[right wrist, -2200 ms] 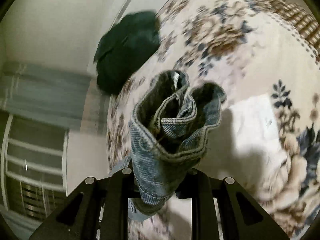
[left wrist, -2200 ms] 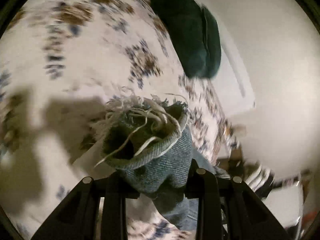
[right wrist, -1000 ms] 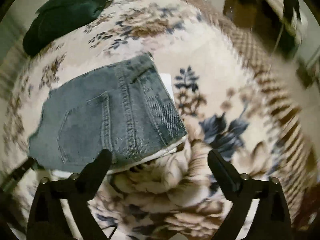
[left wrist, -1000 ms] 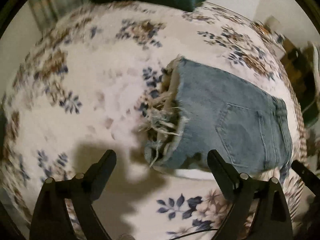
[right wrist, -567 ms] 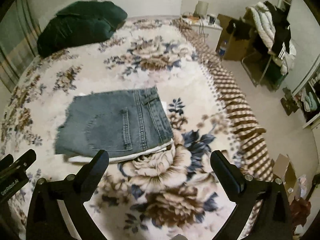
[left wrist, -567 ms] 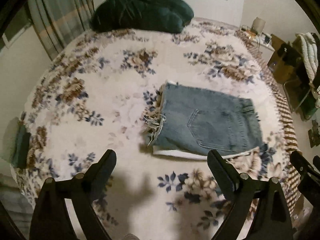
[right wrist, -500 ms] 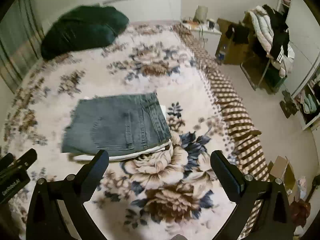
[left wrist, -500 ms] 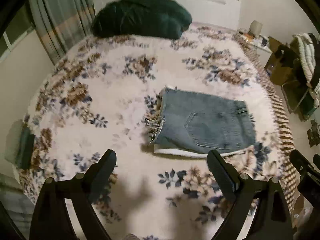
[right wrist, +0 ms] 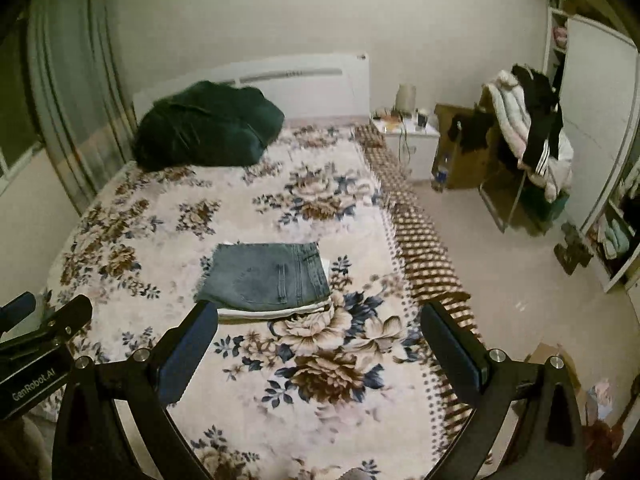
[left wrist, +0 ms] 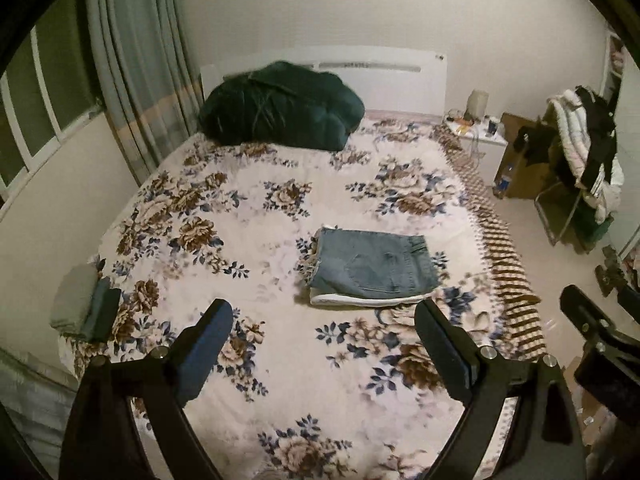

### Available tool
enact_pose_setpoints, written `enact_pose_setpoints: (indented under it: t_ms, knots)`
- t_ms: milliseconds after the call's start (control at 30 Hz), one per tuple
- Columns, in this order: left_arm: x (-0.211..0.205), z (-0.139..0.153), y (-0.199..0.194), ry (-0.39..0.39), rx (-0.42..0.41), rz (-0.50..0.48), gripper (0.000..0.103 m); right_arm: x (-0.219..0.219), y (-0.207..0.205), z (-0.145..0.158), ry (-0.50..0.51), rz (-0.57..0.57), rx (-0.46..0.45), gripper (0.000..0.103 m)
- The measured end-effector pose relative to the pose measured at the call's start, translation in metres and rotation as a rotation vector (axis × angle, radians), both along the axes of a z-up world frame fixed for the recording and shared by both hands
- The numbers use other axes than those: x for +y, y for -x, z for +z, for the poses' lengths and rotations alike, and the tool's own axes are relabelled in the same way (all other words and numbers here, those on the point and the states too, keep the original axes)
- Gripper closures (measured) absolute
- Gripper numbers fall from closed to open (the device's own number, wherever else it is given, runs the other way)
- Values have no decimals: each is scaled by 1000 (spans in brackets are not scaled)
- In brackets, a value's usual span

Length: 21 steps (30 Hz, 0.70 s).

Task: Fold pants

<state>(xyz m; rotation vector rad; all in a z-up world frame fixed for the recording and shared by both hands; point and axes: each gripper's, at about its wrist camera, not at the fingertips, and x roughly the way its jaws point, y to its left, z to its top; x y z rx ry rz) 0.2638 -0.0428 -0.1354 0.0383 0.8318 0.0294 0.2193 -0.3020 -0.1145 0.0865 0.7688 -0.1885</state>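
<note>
Up front in the left wrist view, the left gripper (left wrist: 322, 324) hangs above the bed (left wrist: 248, 240) with its two fingers spread wide and nothing between them. One pair of jeans (left wrist: 374, 266) lies folded flat mid-bed, well apart from the fingers, on top of one white sheet (left wrist: 360, 301) that peeks out along its near edge. One dark green bundle (left wrist: 280, 106) sits at the headboard (left wrist: 384, 76), and two folded cloths (left wrist: 84, 300) rest at the bed's left edge. Part of the right gripper (left wrist: 596, 336) shows at the far right. Over in the right wrist view, the right gripper (right wrist: 320, 324) is likewise spread wide and empty, the jeans (right wrist: 266, 274) lying just beyond its left finger, apart from it. One nightstand (right wrist: 408, 144) stands by the bed (right wrist: 168, 216).
</note>
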Motion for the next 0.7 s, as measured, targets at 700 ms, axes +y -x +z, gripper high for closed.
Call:
enact_pose_setpoints:
  t_ms: [700]
  knots:
    - [1, 69, 88, 28, -76, -4, 0, 7, 114, 114, 46, 35, -91, 0]
